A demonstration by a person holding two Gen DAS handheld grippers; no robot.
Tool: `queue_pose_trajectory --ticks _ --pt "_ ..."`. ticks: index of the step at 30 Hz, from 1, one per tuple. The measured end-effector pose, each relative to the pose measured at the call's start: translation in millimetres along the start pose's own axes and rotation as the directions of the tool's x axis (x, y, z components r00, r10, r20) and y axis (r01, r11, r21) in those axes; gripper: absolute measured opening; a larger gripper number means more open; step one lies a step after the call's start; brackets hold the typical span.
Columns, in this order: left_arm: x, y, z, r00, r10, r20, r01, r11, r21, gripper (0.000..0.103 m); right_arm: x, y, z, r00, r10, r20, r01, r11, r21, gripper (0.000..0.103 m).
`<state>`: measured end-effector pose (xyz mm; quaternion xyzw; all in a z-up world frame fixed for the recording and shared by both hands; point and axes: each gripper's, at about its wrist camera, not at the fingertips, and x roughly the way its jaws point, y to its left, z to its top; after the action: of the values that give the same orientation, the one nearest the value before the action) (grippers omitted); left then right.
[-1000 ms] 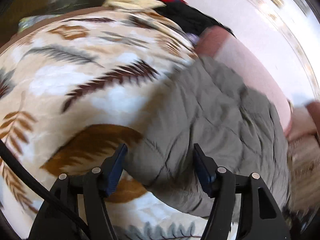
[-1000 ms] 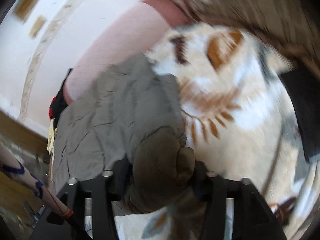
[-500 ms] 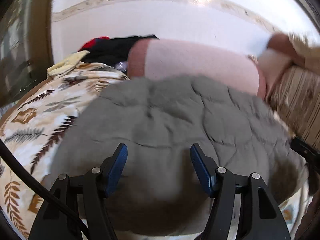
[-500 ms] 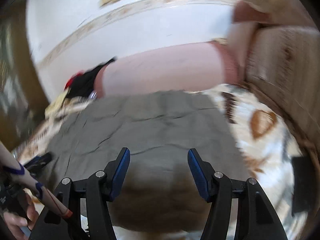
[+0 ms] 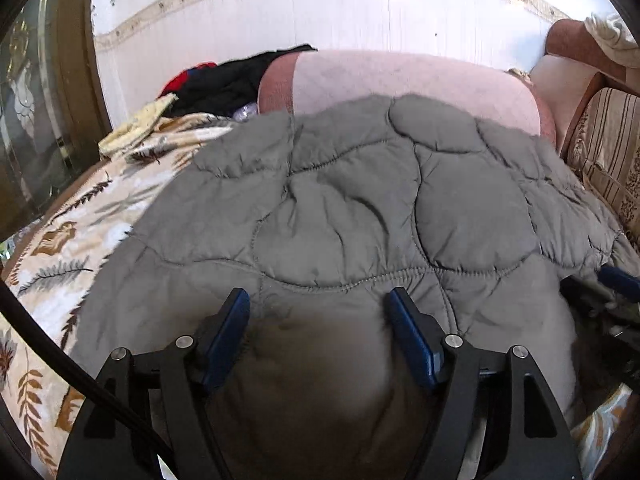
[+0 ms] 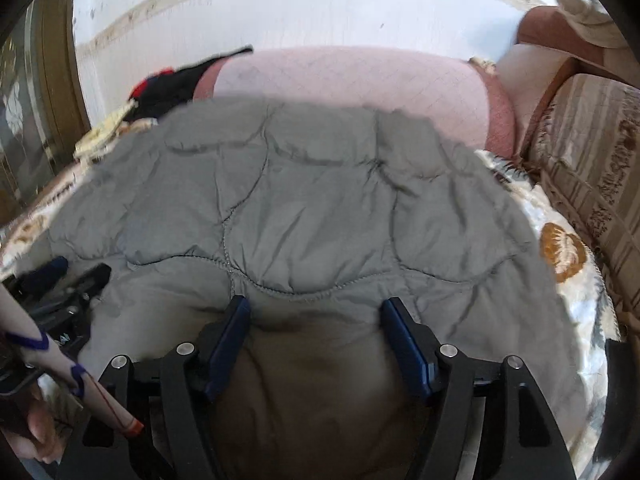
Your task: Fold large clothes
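Lying spread – grey quilted jacket [image 5: 352, 208], puffy stitched panels, creased, on leaf-print blanket [image 5: 80, 248]

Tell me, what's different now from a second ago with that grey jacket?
The grey jacket was carried across and laid flat over the leaf-print blanket. Both views rolled upright. The left gripper and right gripper are opening, with padded fabric still between their fingers. The pink bolster and the dark clothes pile stayed put.
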<state>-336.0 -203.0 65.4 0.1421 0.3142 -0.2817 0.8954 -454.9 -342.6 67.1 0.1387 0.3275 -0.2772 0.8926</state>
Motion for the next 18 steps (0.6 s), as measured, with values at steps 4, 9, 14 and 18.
queue_pose_trajectory --ticks 4,9,14,18 --pt "-22.7 11.6 -6.6 1.0 0.001 0.018 -0.001 1.0 -0.012 0.072 -36.8 -6.7 -4.3 0.997 -0.053 0.059 0.052 0.998 0.019 0.074" --pt "-36.7 23.8 -17.2 1.0 0.014 0.009 -0.014 0.999 -0.03 0.072 -52.0 -38.3 -20.9 0.994 -0.113 0.005 0.112 0.985 0.133 0.074" --pt "-34.8 27.9 -31.2 0.999 -0.002 -0.045 0.0 0.998 -0.06 0.072 -37.3 -53.8 -44.3 0.988 -0.08 -0.133 0.107 0.973 0.206 0.076" --pt "-48.4 28.8 -38.9 1.0 0.003 -0.031 -0.005 0.998 -0.068 0.072 -58.3 -41.3 -46.5 0.994 -0.071 -0.081 0.083 0.984 0.158 0.077"
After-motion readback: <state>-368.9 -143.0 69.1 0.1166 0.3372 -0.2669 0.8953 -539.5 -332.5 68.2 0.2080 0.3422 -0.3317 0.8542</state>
